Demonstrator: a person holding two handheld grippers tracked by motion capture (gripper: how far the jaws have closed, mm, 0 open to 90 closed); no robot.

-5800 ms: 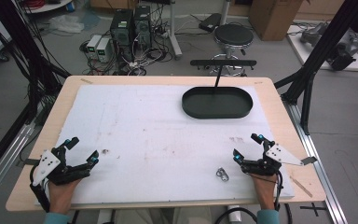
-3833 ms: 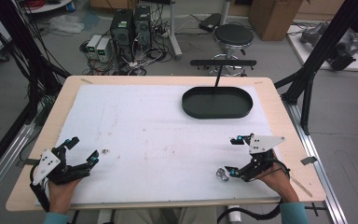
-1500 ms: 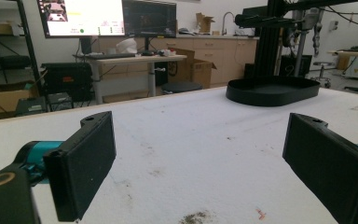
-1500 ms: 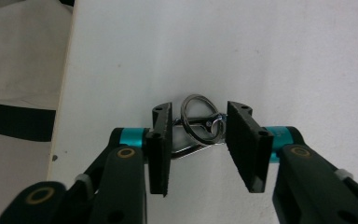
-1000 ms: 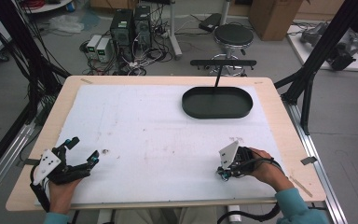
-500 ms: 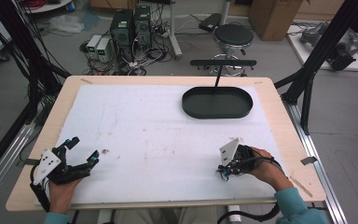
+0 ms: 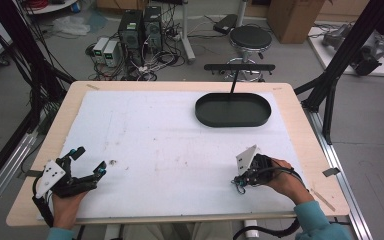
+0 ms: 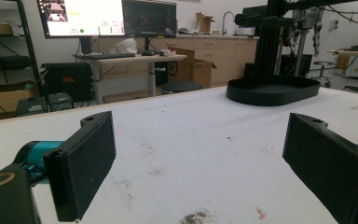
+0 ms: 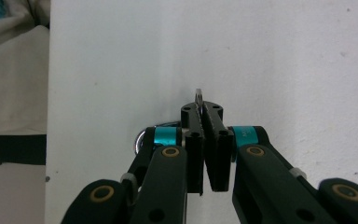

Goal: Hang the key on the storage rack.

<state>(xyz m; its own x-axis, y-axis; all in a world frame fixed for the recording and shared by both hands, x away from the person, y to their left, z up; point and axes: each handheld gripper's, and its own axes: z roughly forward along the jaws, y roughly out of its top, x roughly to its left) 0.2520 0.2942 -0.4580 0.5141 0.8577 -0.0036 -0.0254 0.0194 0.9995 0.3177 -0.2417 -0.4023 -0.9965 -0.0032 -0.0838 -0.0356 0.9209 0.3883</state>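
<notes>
1. The right gripper (image 7: 241, 183) has moved from the near right corner leftward along the near edge of the white mat (image 7: 170, 130) and tipped down onto the spot where a small metal ring (image 9: 142, 138) lay. Judged from this, a pickup is under way.
2. In the right gripper view its jaws are pressed together on a thin metal tab (image 9: 198, 97) (apparently part of the ring piece), whose tip projects just beyond them; the ring's curve shows beside the left jaw.
3. The left gripper (image 7: 87, 165) has stayed at the mat's near left corner, jaws spread, holding nothing.
4. The black oval tray (image 7: 233, 110) sits at the mat's far right side, well apart from both grippers.
</notes>
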